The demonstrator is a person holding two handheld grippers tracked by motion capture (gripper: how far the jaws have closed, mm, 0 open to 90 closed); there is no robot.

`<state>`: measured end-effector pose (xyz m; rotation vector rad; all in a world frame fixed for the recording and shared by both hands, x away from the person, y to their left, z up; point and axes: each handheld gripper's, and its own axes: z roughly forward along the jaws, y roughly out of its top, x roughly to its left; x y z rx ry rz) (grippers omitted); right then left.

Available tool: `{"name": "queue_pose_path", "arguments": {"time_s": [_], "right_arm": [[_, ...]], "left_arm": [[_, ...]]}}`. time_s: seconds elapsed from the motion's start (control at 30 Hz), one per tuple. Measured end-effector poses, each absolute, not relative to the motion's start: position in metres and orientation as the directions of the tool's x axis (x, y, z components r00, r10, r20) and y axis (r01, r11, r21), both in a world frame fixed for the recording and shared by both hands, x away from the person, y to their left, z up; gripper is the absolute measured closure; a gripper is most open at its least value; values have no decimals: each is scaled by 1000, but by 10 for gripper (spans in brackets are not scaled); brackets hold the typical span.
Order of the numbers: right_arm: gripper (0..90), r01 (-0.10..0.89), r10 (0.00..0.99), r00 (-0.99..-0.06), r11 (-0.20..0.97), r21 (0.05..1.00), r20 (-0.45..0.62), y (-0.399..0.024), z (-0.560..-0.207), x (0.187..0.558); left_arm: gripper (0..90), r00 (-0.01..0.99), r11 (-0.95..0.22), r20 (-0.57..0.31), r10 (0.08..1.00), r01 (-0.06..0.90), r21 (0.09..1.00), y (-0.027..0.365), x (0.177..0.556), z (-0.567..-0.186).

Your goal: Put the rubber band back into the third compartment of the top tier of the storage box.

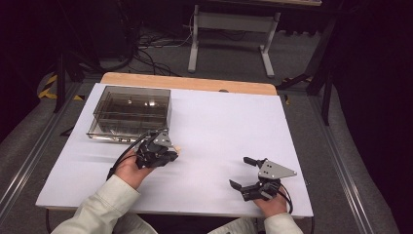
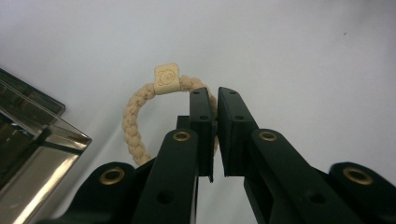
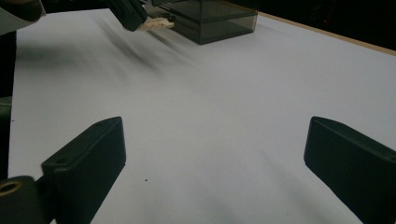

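Braided bracelet between pinching left gripper fingers, beside clear box

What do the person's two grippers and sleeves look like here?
Both grippers are black. The left gripper has flat rectangular jaws on arms with brass-coloured rivets. The right gripper carries a grey three-cornered plate on top. A black cable trails from the left gripper, and another loops by the right hand. The sleeves are pale cream, with cuffs at the wrists.

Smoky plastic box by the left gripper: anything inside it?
The box looks empty through its tinted walls, though reflections hide part of the floor. The braided band is outside it, clamped in the left gripper.
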<state>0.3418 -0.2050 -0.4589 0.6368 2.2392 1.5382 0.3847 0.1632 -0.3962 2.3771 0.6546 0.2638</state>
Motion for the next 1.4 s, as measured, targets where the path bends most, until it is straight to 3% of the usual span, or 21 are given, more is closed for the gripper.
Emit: {"name": "queue_pose_path", "arguments": {"time_s": [0.67,1.4], "right_arm": [[60,165,544,-838,310,936,-33,-205,-459,342],[60,164,543,-839,313,936,-34,-205,-459,342]], "left_arm": [[855,863,-583,8,505,334,741,174,376,-365],[854,851,-554,35,523,309,774,193,377,-340]]}}
